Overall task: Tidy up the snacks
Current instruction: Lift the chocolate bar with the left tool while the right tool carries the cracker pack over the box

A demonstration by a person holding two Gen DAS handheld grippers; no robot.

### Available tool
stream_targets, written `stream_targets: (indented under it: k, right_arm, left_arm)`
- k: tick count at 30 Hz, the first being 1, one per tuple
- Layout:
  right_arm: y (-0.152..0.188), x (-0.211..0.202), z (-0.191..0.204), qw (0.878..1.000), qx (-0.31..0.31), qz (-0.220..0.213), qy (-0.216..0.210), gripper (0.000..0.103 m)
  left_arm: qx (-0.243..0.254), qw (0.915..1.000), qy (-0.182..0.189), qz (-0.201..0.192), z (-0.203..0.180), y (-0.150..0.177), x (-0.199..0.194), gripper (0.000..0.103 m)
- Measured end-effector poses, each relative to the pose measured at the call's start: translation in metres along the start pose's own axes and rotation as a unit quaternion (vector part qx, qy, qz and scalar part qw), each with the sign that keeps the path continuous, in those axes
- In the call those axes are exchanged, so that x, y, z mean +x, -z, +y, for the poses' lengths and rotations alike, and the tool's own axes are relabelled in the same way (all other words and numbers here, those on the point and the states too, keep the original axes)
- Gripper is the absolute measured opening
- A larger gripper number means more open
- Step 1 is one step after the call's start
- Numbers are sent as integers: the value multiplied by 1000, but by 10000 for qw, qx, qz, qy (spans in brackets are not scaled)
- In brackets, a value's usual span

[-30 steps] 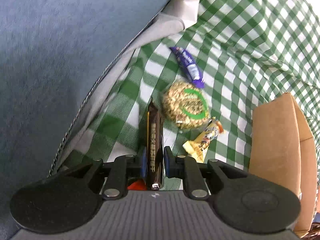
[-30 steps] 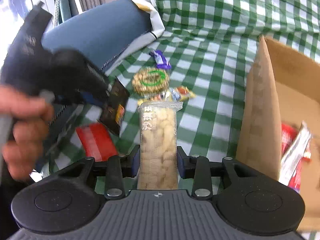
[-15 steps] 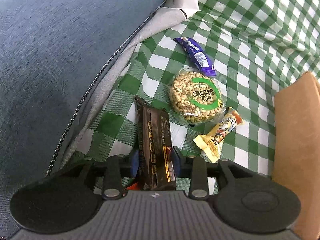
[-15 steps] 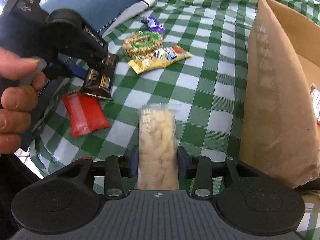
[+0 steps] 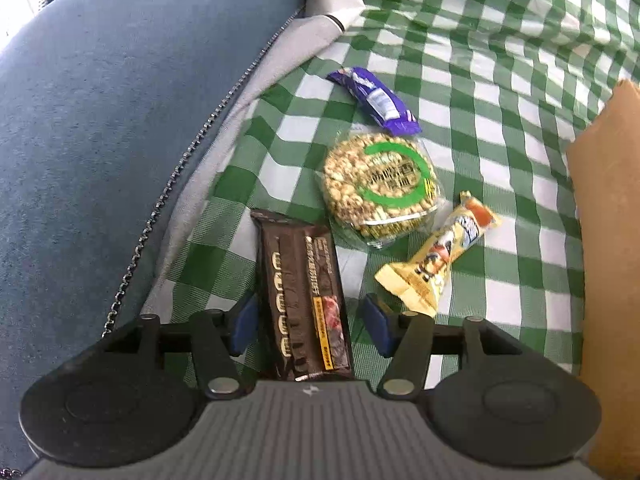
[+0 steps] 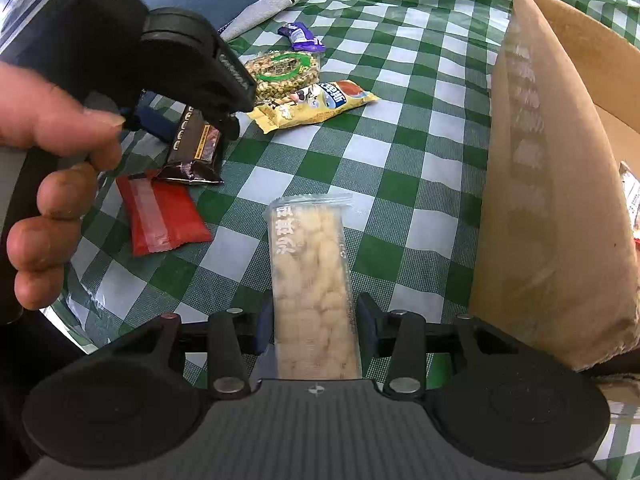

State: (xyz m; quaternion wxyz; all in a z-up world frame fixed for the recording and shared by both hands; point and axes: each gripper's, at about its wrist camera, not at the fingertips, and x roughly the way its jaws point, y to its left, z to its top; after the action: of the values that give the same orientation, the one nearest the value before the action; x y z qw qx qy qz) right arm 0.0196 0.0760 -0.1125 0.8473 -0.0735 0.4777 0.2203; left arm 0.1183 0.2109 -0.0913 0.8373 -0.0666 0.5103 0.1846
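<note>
My left gripper (image 5: 308, 322) is open, its blue pads apart on either side of a dark brown chocolate bar (image 5: 304, 296) that lies on the green checked cloth; the bar also shows in the right wrist view (image 6: 196, 148). My right gripper (image 6: 316, 328) is shut on a clear pack of pale puffed snack (image 6: 312, 280). A round peanut cake (image 5: 380, 184), a purple bar (image 5: 374, 100) and a yellow wrapper (image 5: 436, 260) lie ahead of the left gripper. A red packet (image 6: 160, 212) lies by the chocolate bar.
An open cardboard box (image 6: 560, 200) stands at the right with packets inside; its flap also shows in the left wrist view (image 5: 608, 240). A blue cushioned seat (image 5: 100, 140) with a zip borders the cloth on the left. A hand (image 6: 52, 184) holds the left gripper.
My left gripper has opened and let go of the chocolate bar, which now lies flat on the cloth. My right gripper has lowered and drawn back with the puffed snack pack still held.
</note>
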Motion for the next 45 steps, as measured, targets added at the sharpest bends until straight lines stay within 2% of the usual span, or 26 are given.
stream_targets:
  k: [7,11,15,17,21,36,45]
  right_arm:
    - [1,0,4,9999,-120,-3,69,47]
    - [1,0,5,9998,-171,-20,91,47]
    - [2,-1,6,9996,-242,-38,106,46]
    - [3,-2,6,9995,-280,-57,96,39]
    - [2,-6,6,9994,-279,-179,105,38]
    - [-6,-38,-5,9935,-39,-1134,48,38]
    - [-10,-69,-11,9822,120,-1873,-49,38]
  left_arm:
    - [230,9997,-97,63,-4,2,7,61]
    - [258,9997,-43,23,-6,2,6,46]
    - [180,9998,-62,-7,-1,1,4,43]
    - [134,9999,-88,-60,2,1,0,41]
    - [-9,9998,-60,-174,7,-2,-6,40]
    - [-540,9956,105,-764,22,-12,-42,37]
    - [-593,9927,291,-1012,19,-17,-72,37]
